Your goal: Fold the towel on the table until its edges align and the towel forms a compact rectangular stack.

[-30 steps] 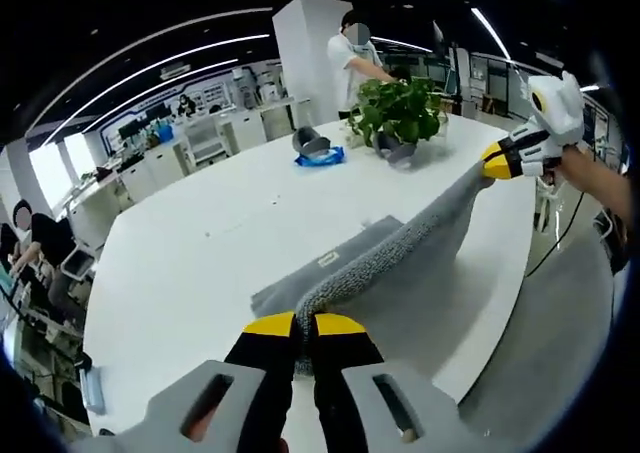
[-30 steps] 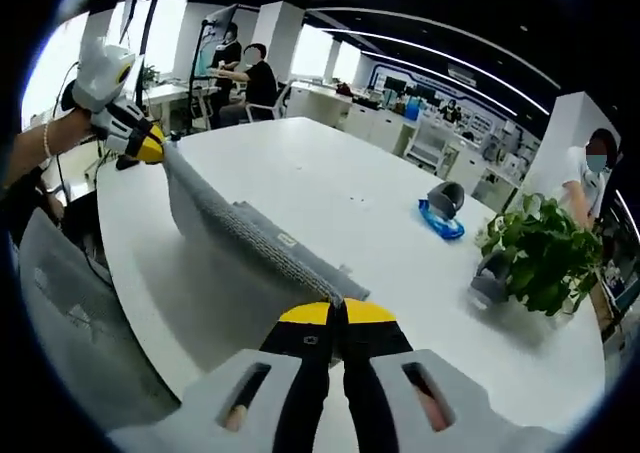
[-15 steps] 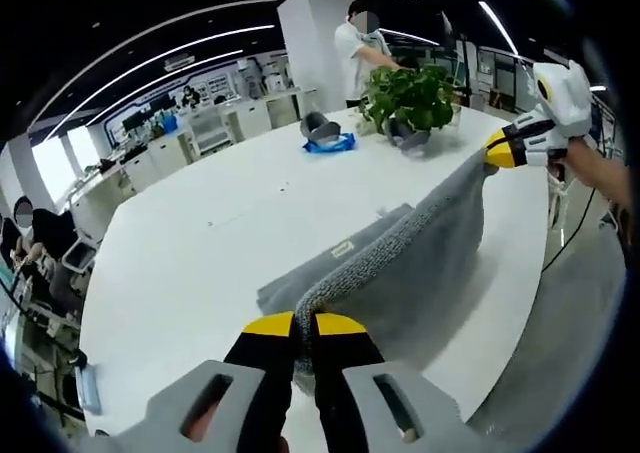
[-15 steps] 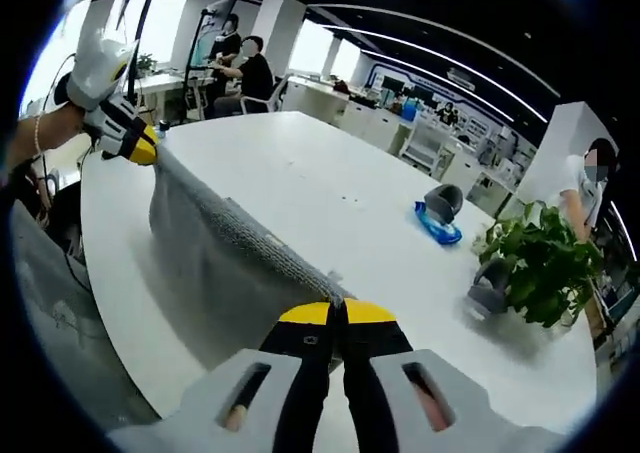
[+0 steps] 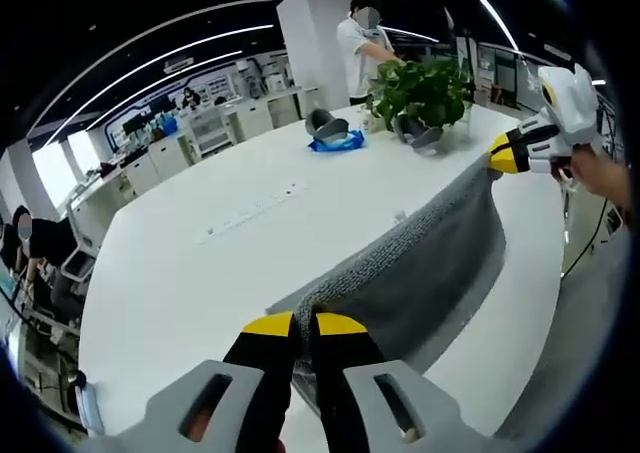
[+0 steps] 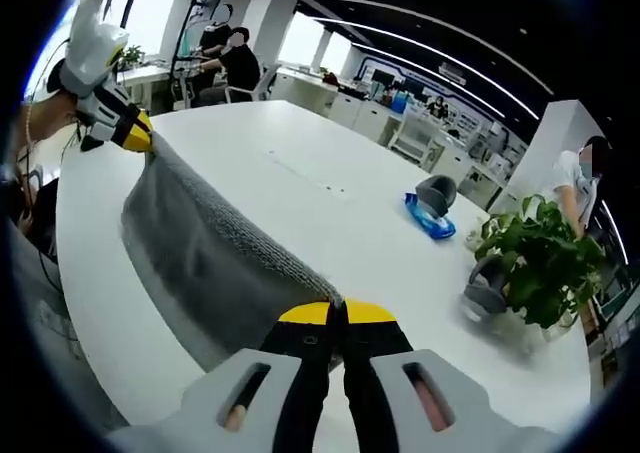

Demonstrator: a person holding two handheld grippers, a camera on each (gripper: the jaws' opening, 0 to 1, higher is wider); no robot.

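Open-plan office with long ceiling light strips surrounds a large white rounded tabletop (image 5: pixel 180 263) on which we work. We hold the grey knitted towel (image 5: pixel 420 273) stretched between our two claws above the tabletop's near edge, its top hem taut and the cloth hanging down in a sheet whose lower part reaches the surface. In the left gripper view, the left claw (image 5: pixel 303 325), with yellow-tipped black jaws, is clamped tight on one upper corner of the towel, while the right claw (image 5: pixel 497 157) pinches the opposite corner out at the tabletop's right edge. In the right gripper view, the right claw (image 6: pixel 335 315) is likewise closed upon its corner of the towel (image 6: pixel 200 258), and the left claw (image 6: pixel 143 133) grips the far corner near the tabletop's left edge, beside our hand (image 6: pixel 30 123). Toward the far side of the tabletop stand a leafy green potted plant (image 5: pixel 425 88), a grey cup-shaped object on blue cloth (image 5: pixel 330 133) and another grey object (image 6: pixel 485 285) next to the plant. A person in a white shirt (image 5: pixel 360 53) stands behind the plant.
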